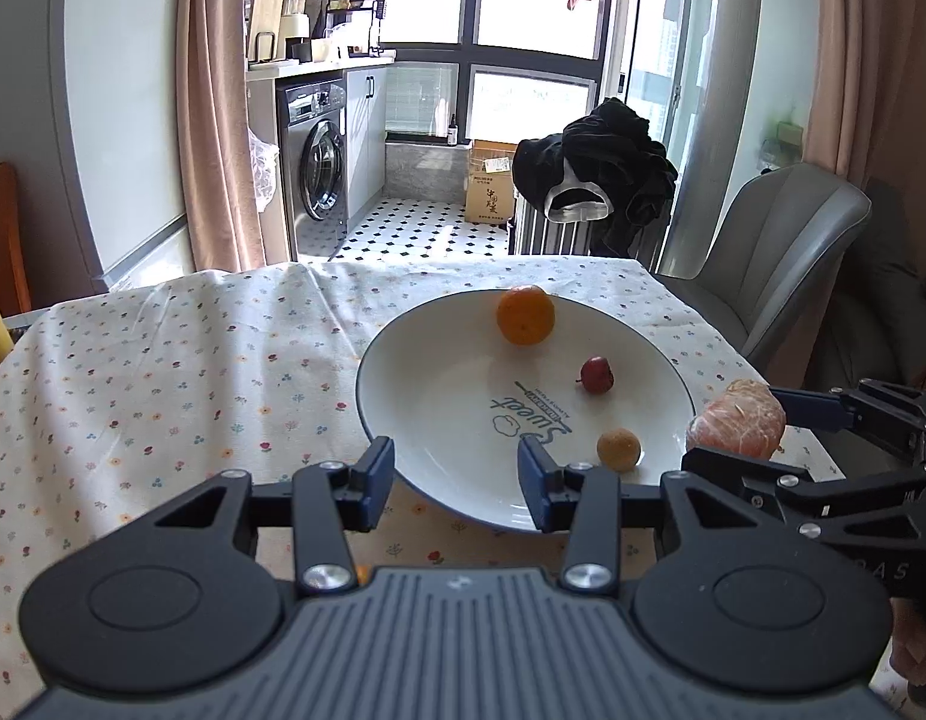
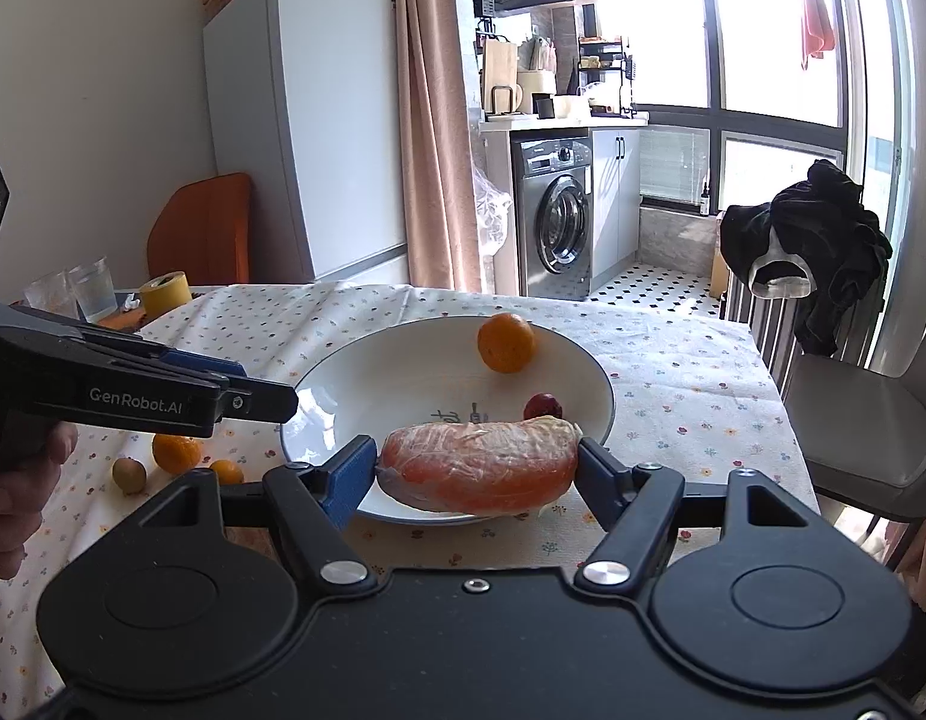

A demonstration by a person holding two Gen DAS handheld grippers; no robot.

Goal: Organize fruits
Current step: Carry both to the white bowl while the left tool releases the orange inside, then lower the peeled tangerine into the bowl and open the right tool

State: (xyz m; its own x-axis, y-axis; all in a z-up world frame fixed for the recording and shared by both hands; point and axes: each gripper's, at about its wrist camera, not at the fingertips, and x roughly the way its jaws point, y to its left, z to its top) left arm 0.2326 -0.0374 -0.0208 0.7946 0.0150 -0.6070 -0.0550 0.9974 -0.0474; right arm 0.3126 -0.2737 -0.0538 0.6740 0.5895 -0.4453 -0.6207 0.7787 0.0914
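Cling-film wrapped, the peeled orange-pink citrus wedge (image 2: 481,465) sits clamped end to end in the right gripper (image 2: 478,468), just above the near rim of the white shallow plate (image 2: 367,372) — soft, slippery, likely bruised by squeezing. The left gripper (image 1: 457,474) hangs apart, holding nothing, over the floral-clothed bench (image 1: 163,372).

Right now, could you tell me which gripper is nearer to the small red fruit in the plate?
Probably the right. The right gripper, shut on a wrapped grapefruit piece, is beside the plate's right rim, close to the red fruit; the left gripper hangs open over the near rim.
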